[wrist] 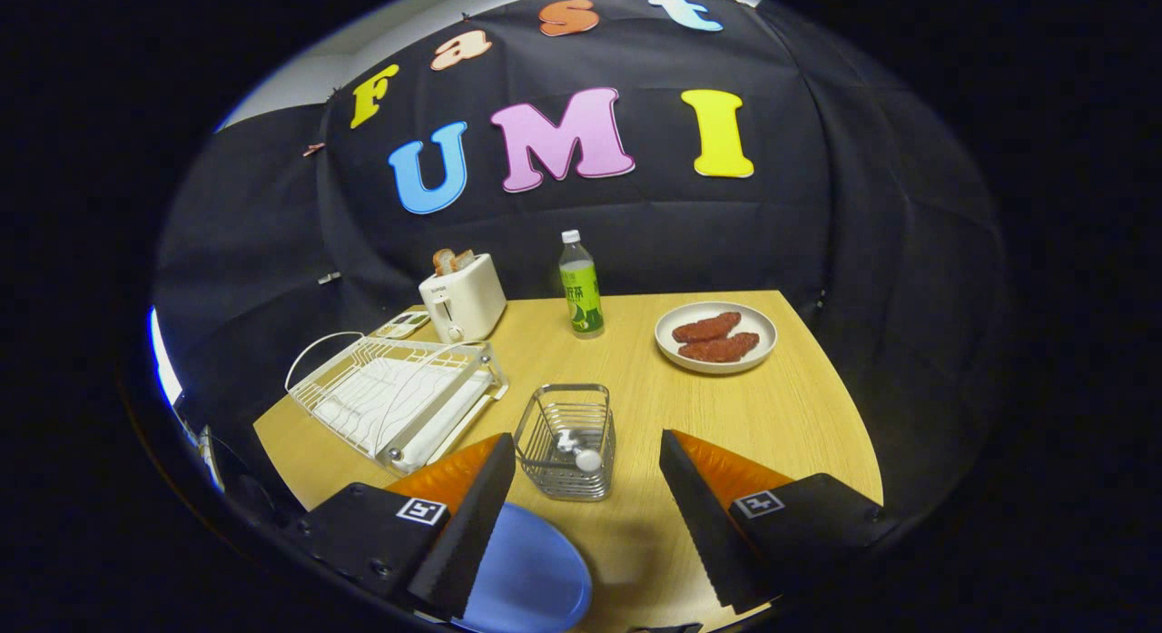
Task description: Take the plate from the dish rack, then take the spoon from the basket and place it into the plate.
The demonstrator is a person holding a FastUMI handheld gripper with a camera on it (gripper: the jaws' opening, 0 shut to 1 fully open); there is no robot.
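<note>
Starting at my left: the white wire dish rack (pixel 392 402) sits empty on the wooden table (pixel 799 415), beyond my left finger, no plate standing in its slots. So I judge the first half of the job done, and there is the proof: the blue plate (pixel 531 583) lies flat on the table right under me, its rim tucked partly beneath my left finger (pixel 467 524).

Now the middle, and this is what matters. My gripper (pixel 581 524) hangs wide open, nothing held, the two fingers spread with a clear gap. Straight ahead in that gap, just beyond the fingertips, stands the wire basket (pixel 566 440). Inside it I see the spoon (pixel 575 450), pale, with its rounded end showing toward my side of the basket. It seems to lean in there rather than lie flat, so its long axis runs up out of the basket's open top; I cannot tell the exact tilt from here.

So the spoon is forward and a touch left of centre, the plate nearer and lower, toward my left finger. I reckon the move is forward and down into the basket, pinch, then draw back to the plate.

Further back: a toaster (pixel 461 297) with bread in it, a green-labelled bottle (pixel 580 286). Over to my right, beyond the right finger (pixel 704 515), a white plate of sausages (pixel 716 337), well apart from my path.
</note>
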